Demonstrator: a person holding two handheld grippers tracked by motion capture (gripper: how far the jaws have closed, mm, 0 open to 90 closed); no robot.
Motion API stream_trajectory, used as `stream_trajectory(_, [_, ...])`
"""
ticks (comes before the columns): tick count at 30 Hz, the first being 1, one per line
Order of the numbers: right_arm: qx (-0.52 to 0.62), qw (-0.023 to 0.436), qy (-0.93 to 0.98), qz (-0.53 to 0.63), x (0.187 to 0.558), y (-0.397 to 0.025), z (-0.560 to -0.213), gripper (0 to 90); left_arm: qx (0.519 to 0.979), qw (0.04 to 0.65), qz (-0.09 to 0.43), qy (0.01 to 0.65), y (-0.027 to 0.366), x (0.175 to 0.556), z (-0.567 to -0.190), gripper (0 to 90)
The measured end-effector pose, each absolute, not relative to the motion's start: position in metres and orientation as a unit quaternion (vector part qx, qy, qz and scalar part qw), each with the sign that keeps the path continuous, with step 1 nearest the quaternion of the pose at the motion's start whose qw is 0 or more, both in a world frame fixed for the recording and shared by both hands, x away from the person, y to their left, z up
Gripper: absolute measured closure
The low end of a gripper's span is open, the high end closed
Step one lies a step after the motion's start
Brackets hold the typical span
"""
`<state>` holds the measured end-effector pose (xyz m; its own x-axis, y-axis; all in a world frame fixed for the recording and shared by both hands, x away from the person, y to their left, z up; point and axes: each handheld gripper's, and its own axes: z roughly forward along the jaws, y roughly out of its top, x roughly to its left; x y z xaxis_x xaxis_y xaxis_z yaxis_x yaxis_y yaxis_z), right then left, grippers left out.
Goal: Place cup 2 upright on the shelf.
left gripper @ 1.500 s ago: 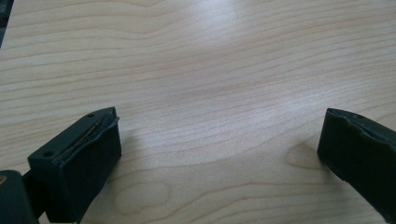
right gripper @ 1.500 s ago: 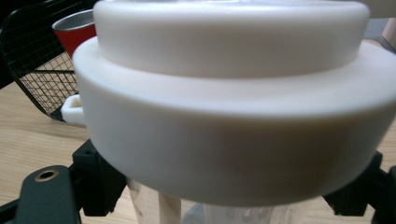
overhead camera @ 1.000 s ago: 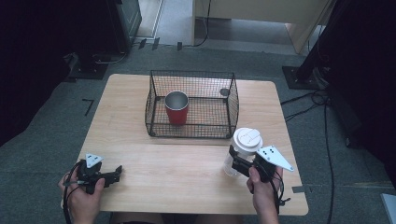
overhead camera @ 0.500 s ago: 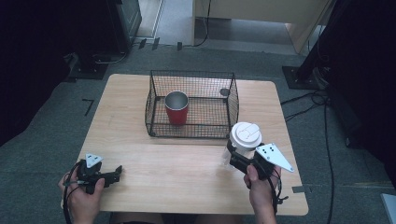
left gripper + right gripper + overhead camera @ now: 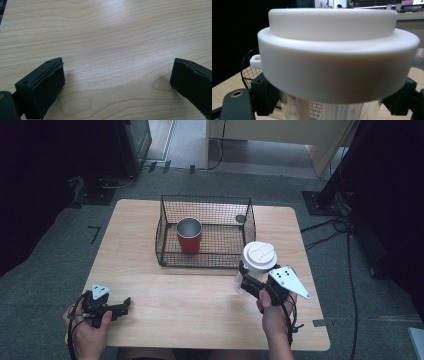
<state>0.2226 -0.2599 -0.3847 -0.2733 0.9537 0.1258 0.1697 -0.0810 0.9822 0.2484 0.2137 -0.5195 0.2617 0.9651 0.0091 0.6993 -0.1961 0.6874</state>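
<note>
Lidded cup [image 5: 256, 265] lifted nearer wire basket [image 5: 205, 232] rim, right gripper [image 5: 248, 282] clamped

The left gripper [image 5: 122, 305] is lying low at the near left corner of the surface [image 5: 200, 300], its jaws standing wide apart. The right gripper [image 5: 246, 281] is hanging raised at the near right, jaws clamping from both sides.

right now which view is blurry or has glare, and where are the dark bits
High view: soft overall, dark at both upper corners, table evenly lit. Left gripper view: pale sheen on the wood, jaws slightly soft. Right gripper view: the white lid is so close it looks swollen, fairly sharp, background dark at left.
</note>
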Motion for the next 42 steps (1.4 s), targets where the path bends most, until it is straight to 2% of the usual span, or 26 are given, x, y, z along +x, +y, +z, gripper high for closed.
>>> stream_trajectory(26, [0.469,0.391,0.552,0.568,0.263,-0.232,-0.332,16.5,0.74,0.29,0.227,0.563,0.214,0.248,-0.519,0.0])
stream_trajectory(42, [0.484,0.391,0.551,0.556,0.303,-0.219,-0.333,16.5,0.738,0.292,0.228,0.564,0.213,0.249,-0.519,0.0])
